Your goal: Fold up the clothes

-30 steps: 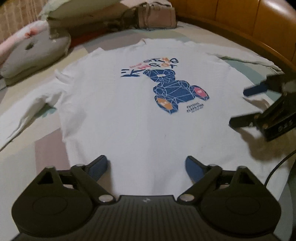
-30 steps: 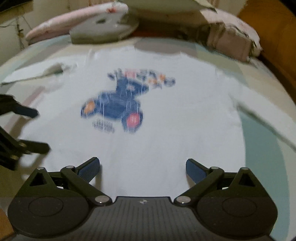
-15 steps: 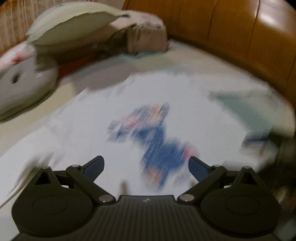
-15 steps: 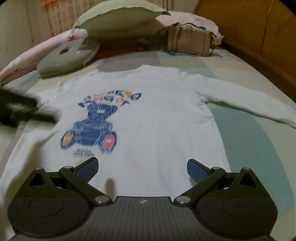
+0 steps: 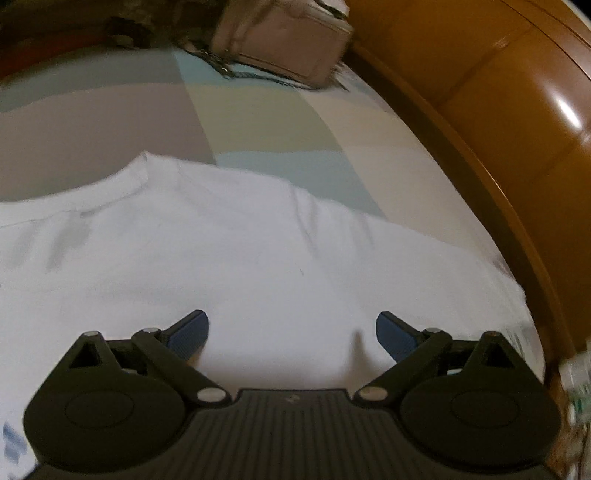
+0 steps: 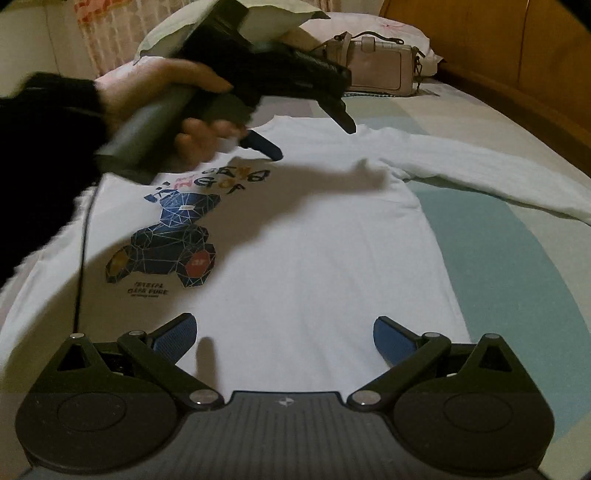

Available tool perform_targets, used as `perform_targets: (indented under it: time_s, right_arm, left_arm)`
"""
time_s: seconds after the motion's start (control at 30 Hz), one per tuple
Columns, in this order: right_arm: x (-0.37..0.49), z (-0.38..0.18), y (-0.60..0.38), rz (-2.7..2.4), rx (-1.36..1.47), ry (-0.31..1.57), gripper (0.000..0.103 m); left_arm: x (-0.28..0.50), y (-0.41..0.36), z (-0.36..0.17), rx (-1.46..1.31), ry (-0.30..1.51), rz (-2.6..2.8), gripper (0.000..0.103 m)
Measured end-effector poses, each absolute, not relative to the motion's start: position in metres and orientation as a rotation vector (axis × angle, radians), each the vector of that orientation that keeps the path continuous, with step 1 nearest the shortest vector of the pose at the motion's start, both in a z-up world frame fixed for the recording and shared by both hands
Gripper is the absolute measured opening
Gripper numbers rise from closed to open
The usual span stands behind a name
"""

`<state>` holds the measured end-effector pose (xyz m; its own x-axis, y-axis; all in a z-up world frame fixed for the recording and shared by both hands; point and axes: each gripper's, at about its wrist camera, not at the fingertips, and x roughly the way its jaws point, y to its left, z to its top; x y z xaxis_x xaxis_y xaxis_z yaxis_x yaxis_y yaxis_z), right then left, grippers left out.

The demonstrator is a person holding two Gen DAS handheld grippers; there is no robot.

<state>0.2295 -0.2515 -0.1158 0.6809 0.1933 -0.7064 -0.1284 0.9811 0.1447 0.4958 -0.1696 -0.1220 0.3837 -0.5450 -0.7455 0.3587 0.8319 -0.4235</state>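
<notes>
In the left wrist view, the left gripper [image 5: 291,332] has its jaws spread wide with nothing between them, low over a white shirt [image 5: 229,258] that lies flat on the bed [image 5: 258,118]. The collar [image 5: 144,162] sits toward the upper left, and one sleeve [image 5: 424,254] runs off to the right toward the wooden bed frame [image 5: 498,110]. A pale handbag [image 5: 284,40] rests on the bed beyond the collar, well apart from the shirt.

In the right wrist view, the right gripper [image 6: 284,336] also has its jaws wide apart and empty, over the shirt's hem. The shirt [image 6: 314,258] lies face up with its long axis running away from the camera, collar at the far end toward the handbag [image 6: 380,66] and a pillow [image 6: 221,26]. Its blue printed picture [image 6: 170,240] is left of centre. One long sleeve [image 6: 480,177] stretches out to the right across the striped bedding. A hand [image 6: 177,99] in a dark sleeve [image 6: 48,147] holds the left gripper [image 6: 314,136] above the chest of the shirt, its jaws open; whether it touches the fabric is unclear. A thin cable [image 6: 83,251] hangs across the left of the shirt.
</notes>
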Motion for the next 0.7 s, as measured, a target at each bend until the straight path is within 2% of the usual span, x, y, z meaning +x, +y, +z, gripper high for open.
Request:
perform_targets:
  time_s: [0.3,0.43,0.7]
  right_arm:
    - [0.226,-0.118,-0.254,0.206,0.074,0.810,0.103]
    - [0.228,-0.118,-0.255,0.205,0.083,0.803,0.103]
    - [0.229,-0.116,-0.263,0.191,0.148,0.776,0.103]
  left_arm:
    - [0.564,-0.190,-0.124,-0.193,0.928,-0.465,0.100]
    - [0.572,-0.197,-0.115,-0.134,0.928,-0.427,0.098]
    - [0.517,-0.151,-0.057,-0.028,0.941,-0.450,0.099]
